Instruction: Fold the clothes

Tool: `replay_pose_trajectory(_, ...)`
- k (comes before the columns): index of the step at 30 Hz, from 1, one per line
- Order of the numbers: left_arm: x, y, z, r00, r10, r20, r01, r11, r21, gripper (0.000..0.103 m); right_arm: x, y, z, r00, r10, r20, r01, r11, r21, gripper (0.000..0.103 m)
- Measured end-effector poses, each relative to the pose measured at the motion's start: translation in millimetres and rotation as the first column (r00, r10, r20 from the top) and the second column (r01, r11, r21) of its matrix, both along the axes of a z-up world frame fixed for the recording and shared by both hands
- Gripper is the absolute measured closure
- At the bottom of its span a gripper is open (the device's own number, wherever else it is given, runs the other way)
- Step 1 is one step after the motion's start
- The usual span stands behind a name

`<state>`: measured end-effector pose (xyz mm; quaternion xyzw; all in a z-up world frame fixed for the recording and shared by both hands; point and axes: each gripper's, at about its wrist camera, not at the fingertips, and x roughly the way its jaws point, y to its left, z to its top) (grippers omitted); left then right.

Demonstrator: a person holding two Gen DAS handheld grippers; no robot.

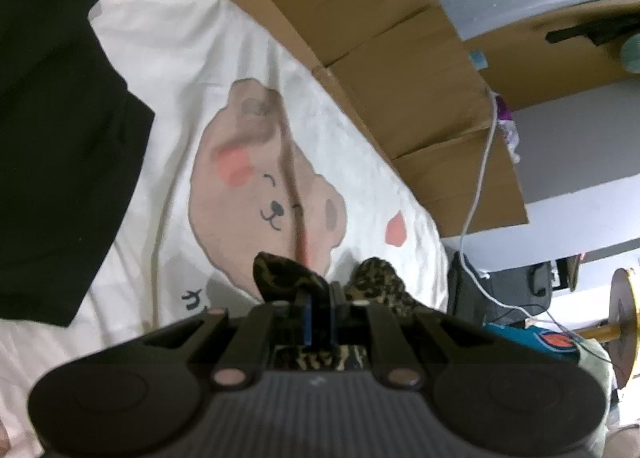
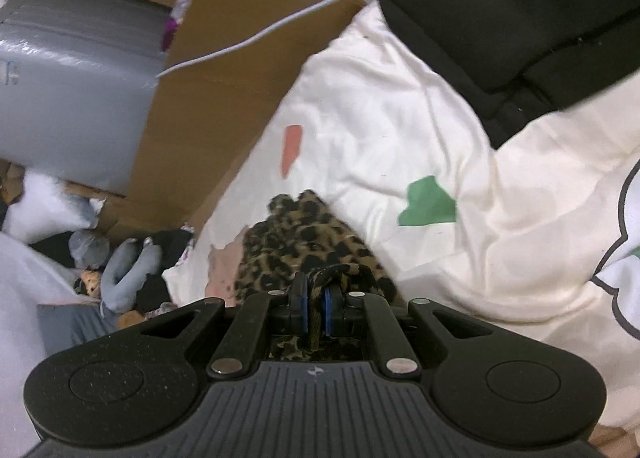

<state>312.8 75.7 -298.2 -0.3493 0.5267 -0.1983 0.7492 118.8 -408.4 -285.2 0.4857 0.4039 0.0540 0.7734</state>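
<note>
A leopard-print garment (image 2: 304, 242) is bunched at the near edge of a cream bedspread (image 2: 400, 106). My right gripper (image 2: 316, 298) is shut on a fold of it, the fabric pinched between the blue pads. In the left wrist view the same leopard-print garment (image 1: 376, 282) pokes up on both sides of my left gripper (image 1: 320, 306), which is shut on another edge of it. Beyond lies the cream bedspread (image 1: 168, 58) with a bear print (image 1: 264, 186).
A black garment (image 1: 52, 118) lies on the bed at left; the black garment (image 2: 512, 10) fills the upper right of the right wrist view. Brown cardboard (image 1: 400, 70) lines the bed's far side, with a white cable (image 1: 476, 194) hanging over it. Clutter and a grey soft toy (image 2: 128, 266) lie on the floor.
</note>
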Motion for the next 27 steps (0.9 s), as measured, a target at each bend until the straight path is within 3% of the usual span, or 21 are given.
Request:
replay_pose_trajectory(4, 9.3, -6.8, -7.3, 1.0, -0.009, -0.016, 0.009, 1.0, 0.015, 0.093, 5.0, -0.8, -3.8, 1.0, -0.004, -0.012, 0.004, 1.0, -0.009, 0.093)
replay_pose_trajectory(7, 19.0, -13.2, -10.3, 1.0, -0.015, -0.023, 0.015, 0.999, 0.028, 0.086, 9.8, -0.5, -3.3, 1.0, 0.003, -0.01, -0.003, 1.0, -0.012, 0.09)
replay_pose_trajectory(9, 23.9, -16.0, -13.3, 1.0, -0.018, -0.025, 0.019, 0.999, 0.034, 0.086, 13.4, -1.6, -2.9, 1.0, 0.001, -0.005, -0.001, 1.0, -0.003, 0.085)
replay_pose_trajectory(11, 28.7, -18.8, -16.3, 0.999, -0.022, -0.027, 0.023, 0.999, 0.039, 0.086, 16.4, -2.7, -1.8, 1.0, -0.003, 0.002, 0.003, 1.0, 0.002, 0.068)
replay_pose_trajectory(13, 30.4, -18.8, -15.5, 1.0, -0.015, -0.025, 0.016, 0.999, 0.029, 0.086, 19.0, -4.7, -0.2, 1.0, -0.015, 0.015, 0.015, 1.0, 0.0, 0.063)
replay_pose_trajectory(27, 48.1, -4.3, -1.8, 0.997, 0.06, 0.039, -0.06, 0.998, 0.018, 0.081, 22.4, -15.9, 4.4, 0.999, -0.042, 0.034, 0.044, 0.997, -0.058, 0.063)
